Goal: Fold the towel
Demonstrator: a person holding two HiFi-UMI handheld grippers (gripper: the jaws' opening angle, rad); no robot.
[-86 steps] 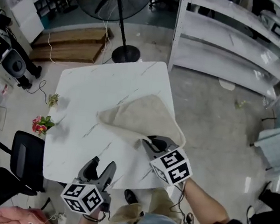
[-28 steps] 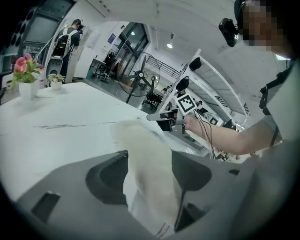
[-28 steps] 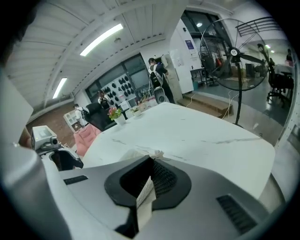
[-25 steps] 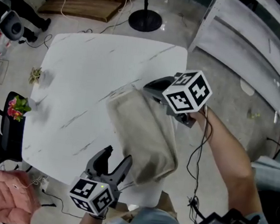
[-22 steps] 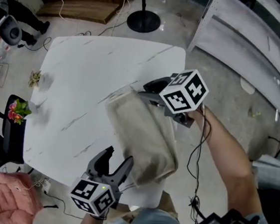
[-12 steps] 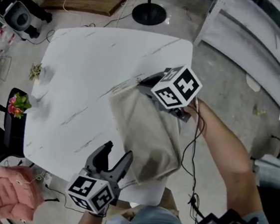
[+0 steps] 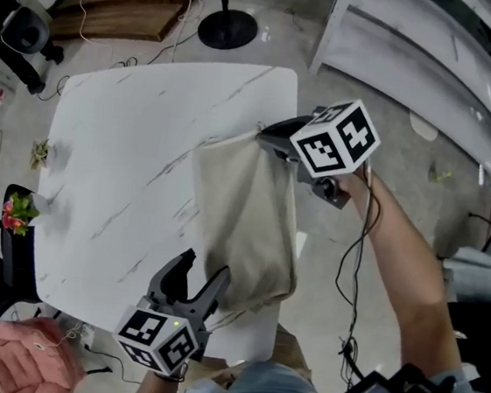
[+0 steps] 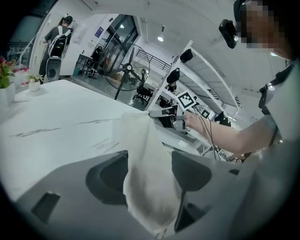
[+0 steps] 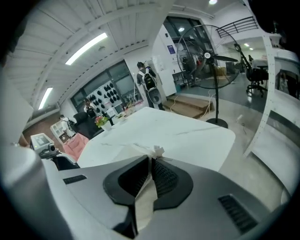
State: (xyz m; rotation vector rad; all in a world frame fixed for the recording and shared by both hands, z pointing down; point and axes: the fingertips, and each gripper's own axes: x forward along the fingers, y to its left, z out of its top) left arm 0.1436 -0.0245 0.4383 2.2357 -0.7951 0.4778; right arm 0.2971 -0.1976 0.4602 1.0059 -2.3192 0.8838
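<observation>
The beige towel (image 7: pixel 242 226) lies folded into a long strip on the right side of the white marble table (image 7: pixel 127 151). My right gripper (image 7: pixel 265 136) is at the strip's far end. Its jaws have just been opening a little, and they still pinch the towel's corner (image 9: pixel 145 201) between the pads (image 9: pixel 151 159). My left gripper (image 7: pixel 202 270) is at the near end with its jaws wide apart. The towel's near end (image 8: pixel 145 187) lies loosely between those jaws, and the pads do not press on it.
The towel runs close along the table's right edge. A small potted plant (image 7: pixel 39 152) and flowers (image 7: pixel 17 209) stand at the table's left. A fan stand (image 7: pixel 227 29), wooden boards (image 7: pixel 116 14) and white shelving (image 7: pixel 420 53) stand beyond. A pink-cushioned seat (image 7: pixel 24 364) is at the near left.
The right gripper has carried the towel's far corner toward the table's far right edge, drawing the strip straighter. The left gripper stays open at the near end.
</observation>
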